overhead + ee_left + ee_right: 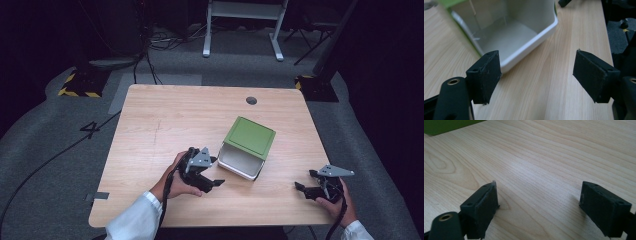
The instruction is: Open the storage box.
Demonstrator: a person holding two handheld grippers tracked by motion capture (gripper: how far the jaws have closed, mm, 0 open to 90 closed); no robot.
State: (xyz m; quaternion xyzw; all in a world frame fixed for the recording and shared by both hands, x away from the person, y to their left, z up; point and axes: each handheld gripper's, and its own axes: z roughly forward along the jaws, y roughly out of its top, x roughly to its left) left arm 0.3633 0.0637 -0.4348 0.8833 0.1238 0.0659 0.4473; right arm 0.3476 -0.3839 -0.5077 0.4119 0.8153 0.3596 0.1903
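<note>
A dark room with grey floor and trailing cables surrounds a pale wooden desk (pixel 165 120), and near its middle a green box (pixel 248 146) with a white inside lies tipped on its side, its open mouth facing the person. It looks like thin, stiff, smooth plastic, probably light and apt to slide, so the white rim (pixel 529 47) seems the surest hold. The left tool (pixel 206 174) sits just beside that rim, jaws wide and empty; the right tool (pixel 312 183) rests well apart, also wide and empty.

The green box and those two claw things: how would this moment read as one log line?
green box: on its side, opening toward person, looks empty | left gripper: open, beside box rim | right gripper: open, apart | table: wooden
</note>
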